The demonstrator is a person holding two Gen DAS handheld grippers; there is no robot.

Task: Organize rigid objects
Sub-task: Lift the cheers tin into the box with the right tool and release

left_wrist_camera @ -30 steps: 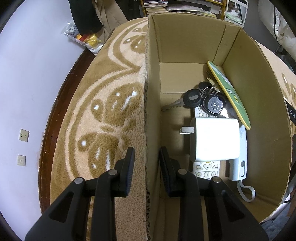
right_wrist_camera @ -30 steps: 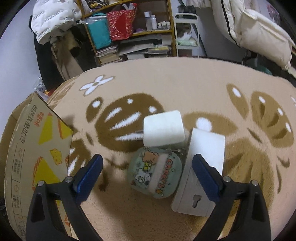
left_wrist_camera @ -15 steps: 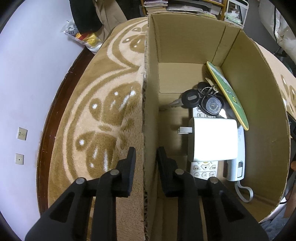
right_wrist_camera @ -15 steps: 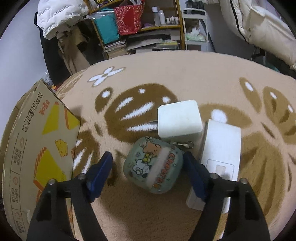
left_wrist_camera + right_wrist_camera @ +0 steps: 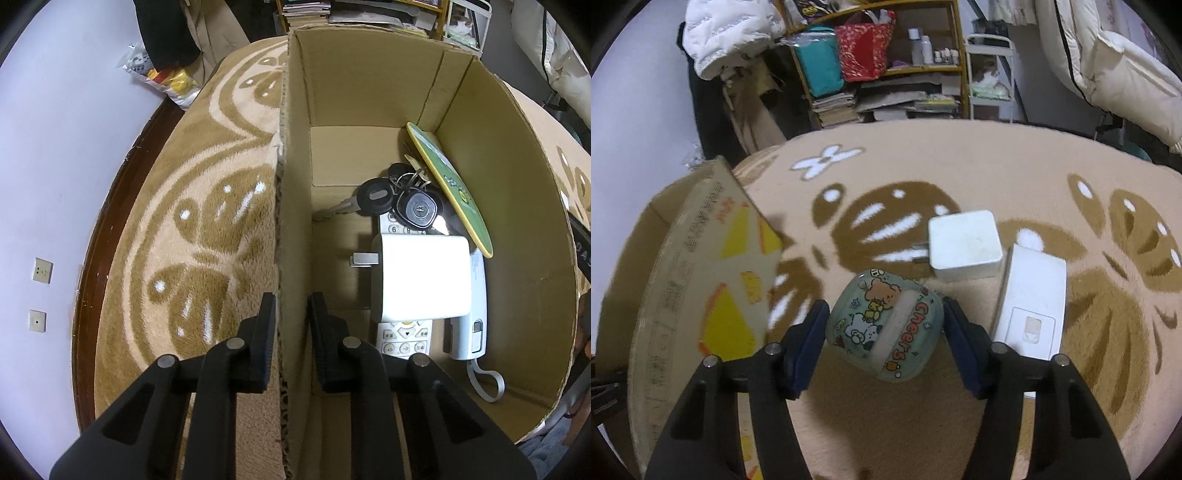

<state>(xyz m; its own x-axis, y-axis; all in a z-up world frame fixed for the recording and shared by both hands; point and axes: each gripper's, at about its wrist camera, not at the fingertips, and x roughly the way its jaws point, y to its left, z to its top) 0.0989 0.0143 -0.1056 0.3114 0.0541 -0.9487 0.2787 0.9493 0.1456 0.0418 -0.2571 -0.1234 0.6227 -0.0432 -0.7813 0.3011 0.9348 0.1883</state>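
The left claw (image 5: 291, 310) is pointing steeply down over the near wall of a cardboard box (image 5: 517, 206), its black fingers (image 5: 264, 332) straddling that wall – one outside over the patterned rug (image 5: 207, 221), one inside. The jaws have just been closing and are now pinching the cardboard between them. The right claw (image 5: 882, 317) is angling down toward the rug, blue pads (image 5: 809, 332) on either side of a cartoon-printed case (image 5: 884, 325); its jaws have just been closing around the case and are pressing on its sides.

Only the left wrist view is looking into the box: a bunch of keys (image 5: 399, 199), a white charger block (image 5: 424, 280) lying on a remote control (image 5: 402, 336), a white handset (image 5: 469, 332) and a green card (image 5: 450, 184) leaning against the far wall are all sitting inside. A brown skirting board (image 5: 110, 229) and wall sockets (image 5: 43, 270) are showing at the left.

Only the right wrist view is showing what is still lying outside – a second white charger block (image 5: 964, 243) just beyond the case and a white rectangular box (image 5: 1030, 302) just to its right. The cardboard box's printed yellow outer side (image 5: 701, 280) is standing at the left, with a cluttered shelf (image 5: 879, 62) behind.
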